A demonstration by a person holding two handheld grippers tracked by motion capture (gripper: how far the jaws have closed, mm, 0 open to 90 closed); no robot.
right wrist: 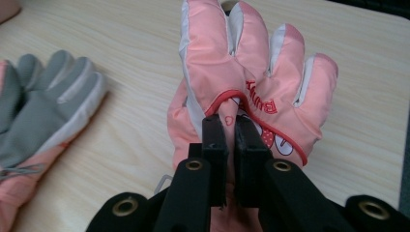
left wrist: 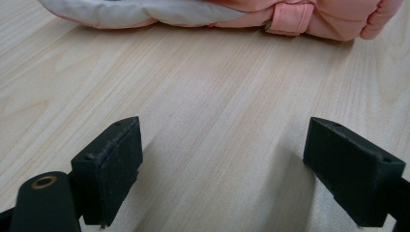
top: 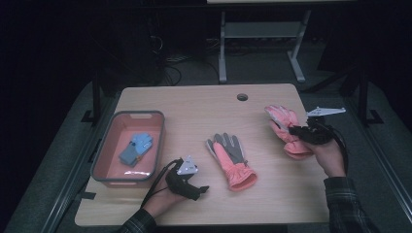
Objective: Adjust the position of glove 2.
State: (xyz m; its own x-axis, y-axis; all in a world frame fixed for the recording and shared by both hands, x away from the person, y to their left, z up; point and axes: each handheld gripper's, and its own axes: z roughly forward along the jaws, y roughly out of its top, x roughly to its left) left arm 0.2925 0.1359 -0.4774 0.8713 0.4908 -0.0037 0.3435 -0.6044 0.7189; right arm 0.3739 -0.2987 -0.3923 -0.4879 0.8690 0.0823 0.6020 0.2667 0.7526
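Right gripper (top: pixel 296 130): at the table's right side, forearm coming in from the near edge, jaws clamped on the pink glove (top: pixel 287 127), which is lifted with its fingers pointing far.
Left gripper (top: pixel 203 189): low at the near edge, jaws spread wide with bare table (left wrist: pixel 208 121) between them.
Second glove (top: pixel 232 160): flat at the centre, grey palm up, just right of the left gripper.
Tray (top: pixel 109 150): at the left, holding a blue glove (top: pixel 136 148).
Right gripper view: red lettering and a heart print on the pinched pink glove.
Left gripper view: the second glove's cuff strap, close up.
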